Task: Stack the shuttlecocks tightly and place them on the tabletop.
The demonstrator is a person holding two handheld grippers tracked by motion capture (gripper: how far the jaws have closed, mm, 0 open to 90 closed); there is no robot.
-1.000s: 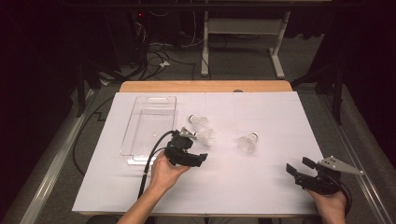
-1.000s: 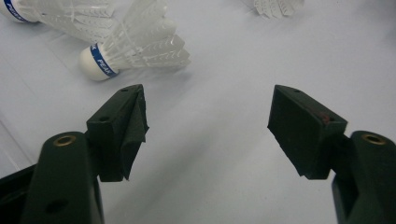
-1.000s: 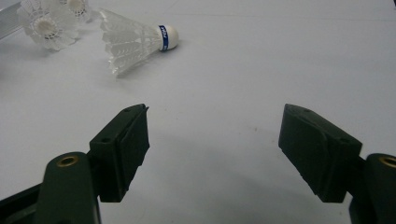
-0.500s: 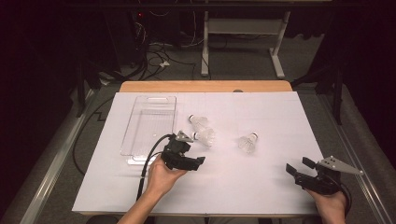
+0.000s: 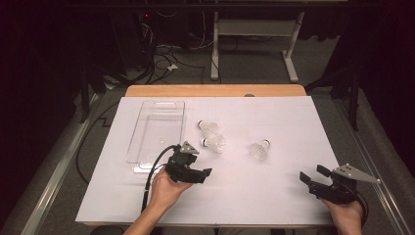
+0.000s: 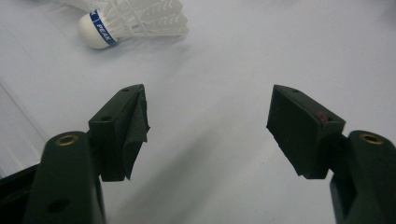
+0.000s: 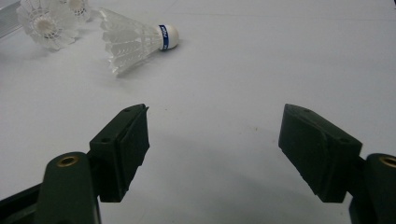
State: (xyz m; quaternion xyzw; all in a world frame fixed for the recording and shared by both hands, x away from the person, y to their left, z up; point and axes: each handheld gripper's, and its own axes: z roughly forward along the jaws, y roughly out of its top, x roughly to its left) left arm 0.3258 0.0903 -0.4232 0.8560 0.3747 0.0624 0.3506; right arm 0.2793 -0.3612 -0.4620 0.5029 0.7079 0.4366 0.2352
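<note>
The tabletop (image 5: 274, 205) carries a white sheet on which all items lie. The largest item is a clear plastic tray (image 5: 157, 131) at the left-centre; it appears to hold nothing. Right of the tray lie three shuttlecocks, all on their sides. Two sit close together just beside the tray's right edge: the far shuttlecock (image 5: 209, 128) and the near shuttlecock (image 5: 214, 143). The third shuttlecock (image 5: 259, 148) lies apart, further right. The left tongs (image 5: 193, 175) rest low over the sheet, jaws spread and empty, directly in front of the near shuttlecock, which is the closest item to them. In the left gripper view this shuttlecock (image 6: 133, 21) lies ahead and left of the jaw line, cork pointing left, long axis across the jaws. The right tongs (image 5: 314, 177) are also spread and empty, well apart from the third shuttlecock, which in the right gripper view (image 7: 135, 41) lies ahead-left, cork pointing right. The left hand is judged better placed for the next pick.
</note>
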